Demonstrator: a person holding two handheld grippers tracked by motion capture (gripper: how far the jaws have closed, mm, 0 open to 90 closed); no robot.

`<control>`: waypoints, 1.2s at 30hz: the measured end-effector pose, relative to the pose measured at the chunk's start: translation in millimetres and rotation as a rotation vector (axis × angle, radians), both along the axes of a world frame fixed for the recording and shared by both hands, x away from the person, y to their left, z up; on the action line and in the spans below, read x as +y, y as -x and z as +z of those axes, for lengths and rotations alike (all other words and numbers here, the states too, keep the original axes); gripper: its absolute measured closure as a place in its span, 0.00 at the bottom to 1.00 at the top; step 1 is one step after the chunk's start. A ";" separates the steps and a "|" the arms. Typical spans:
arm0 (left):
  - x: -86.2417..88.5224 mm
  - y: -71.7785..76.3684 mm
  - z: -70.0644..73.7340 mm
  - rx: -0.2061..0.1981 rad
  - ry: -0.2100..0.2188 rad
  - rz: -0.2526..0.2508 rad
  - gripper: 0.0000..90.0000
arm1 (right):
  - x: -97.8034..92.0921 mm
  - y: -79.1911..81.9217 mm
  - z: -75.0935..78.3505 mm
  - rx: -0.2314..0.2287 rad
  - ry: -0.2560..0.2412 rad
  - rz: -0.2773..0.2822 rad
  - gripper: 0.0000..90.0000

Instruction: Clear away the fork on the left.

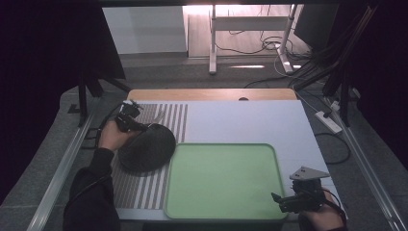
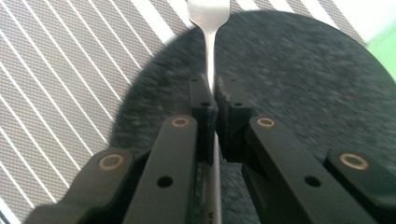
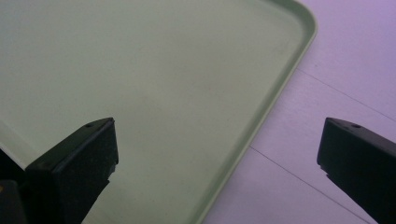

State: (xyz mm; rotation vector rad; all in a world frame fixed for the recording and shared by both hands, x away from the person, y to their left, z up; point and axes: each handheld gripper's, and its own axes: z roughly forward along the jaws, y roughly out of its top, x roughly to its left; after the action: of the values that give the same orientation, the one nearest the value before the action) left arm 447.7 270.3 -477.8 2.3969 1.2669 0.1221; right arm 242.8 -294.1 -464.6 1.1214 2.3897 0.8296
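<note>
At the near right corner of the table, the right gripper [image 1: 284, 198] is held low by a hand [image 1: 321, 217], its jaws spread wide with nothing between them — in the right gripper view they are seen straddling the rim of the green tray [image 3: 261, 116], one jaw over the tray floor and the other over the white table [image 3: 336, 70]. The tray is laid at the near middle of the table. Farther off and to the left, a dark round plate [image 1: 146, 148] is set on a striped mat [image 1: 144, 190], just beside the tray. The left gripper [image 2: 214, 95] is held above this plate, and its jaws are closed tight on the handle of a fork [image 2: 211, 51] — the tines are pointed away, beyond the plate's edge and over the mat's stripes.
</note>
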 end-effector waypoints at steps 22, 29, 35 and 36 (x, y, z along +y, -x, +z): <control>-30.2 63.1 -1.5 0.022 0.055 -0.009 0.94 | 1.2 0.8 0.4 -0.003 0.009 0.013 0.00; -48.3 83.2 -0.3 0.015 0.063 -0.042 0.94 | 1.3 0.5 0.4 -0.004 0.009 0.019 0.00; -61.7 95.8 -2.9 0.032 0.074 -0.039 0.94 | 1.5 0.5 0.5 -0.005 0.009 0.022 0.00; -63.9 97.3 -3.3 0.035 0.079 -0.040 0.94 | 1.6 0.5 0.5 -0.004 0.009 0.023 0.00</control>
State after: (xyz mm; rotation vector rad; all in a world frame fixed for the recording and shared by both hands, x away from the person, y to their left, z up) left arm 350.4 206.4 -481.1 2.3649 1.2162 0.0180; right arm 242.3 -292.5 -464.2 1.0901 2.4046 0.8271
